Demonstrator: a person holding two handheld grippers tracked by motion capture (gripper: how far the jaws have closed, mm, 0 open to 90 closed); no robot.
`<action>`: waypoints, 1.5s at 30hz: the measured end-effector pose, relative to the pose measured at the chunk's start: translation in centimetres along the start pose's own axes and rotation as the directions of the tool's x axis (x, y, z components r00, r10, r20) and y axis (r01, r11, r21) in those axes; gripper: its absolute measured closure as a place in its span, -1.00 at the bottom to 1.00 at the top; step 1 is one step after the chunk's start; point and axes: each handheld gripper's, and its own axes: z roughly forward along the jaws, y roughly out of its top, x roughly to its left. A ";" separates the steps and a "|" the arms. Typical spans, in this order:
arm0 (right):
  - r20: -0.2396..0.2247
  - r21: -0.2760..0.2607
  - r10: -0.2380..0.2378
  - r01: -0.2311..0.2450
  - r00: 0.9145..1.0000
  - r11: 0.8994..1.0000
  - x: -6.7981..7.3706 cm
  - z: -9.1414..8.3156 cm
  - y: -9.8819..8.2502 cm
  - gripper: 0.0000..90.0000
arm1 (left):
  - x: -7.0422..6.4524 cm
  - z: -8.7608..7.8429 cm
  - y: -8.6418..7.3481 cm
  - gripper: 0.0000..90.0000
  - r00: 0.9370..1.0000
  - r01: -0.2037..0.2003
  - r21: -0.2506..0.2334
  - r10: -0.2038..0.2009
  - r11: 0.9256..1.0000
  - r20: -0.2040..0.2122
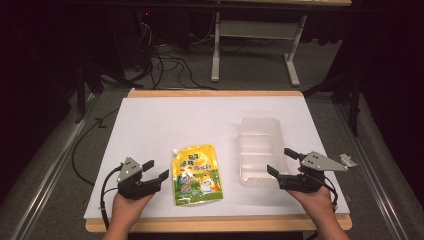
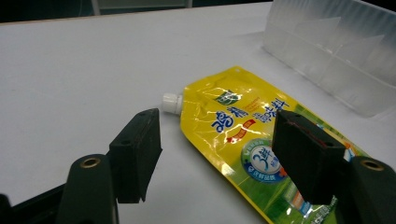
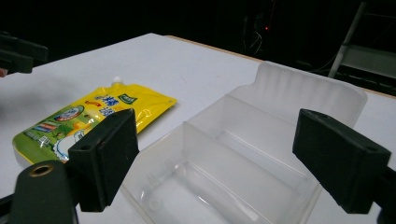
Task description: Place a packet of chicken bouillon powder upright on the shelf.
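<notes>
Pouch [image 1: 196,174] is lying flat at lower centre of the desk [image 1: 165,120], left of the bin [image 1: 260,150]. Left gripper [image 1: 152,171] and right gripper [image 1: 281,161] are hovering wide-jawed, empty; probably nothing begun, gripping the pouch seems next.

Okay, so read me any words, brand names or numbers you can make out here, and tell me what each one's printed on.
"3": large digit in the round blue-and-white badge on the yellow spouted pouch.
Big blue characters across the pouch front: East Asian script, too blurred to quote.
Small green logo box near the pouch top: unreadable.
Clear plastic divided tray: no text.
Left gripper and right gripper: no text.
</notes>
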 end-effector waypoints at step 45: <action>-0.031 0.041 0.003 -0.001 1.000 0.999 0.2 0.9 -0.9 -0.68 | 5.3 9.0 -0.2 0.04 0.921 0.345 0.227 -0.375 0.911 0.106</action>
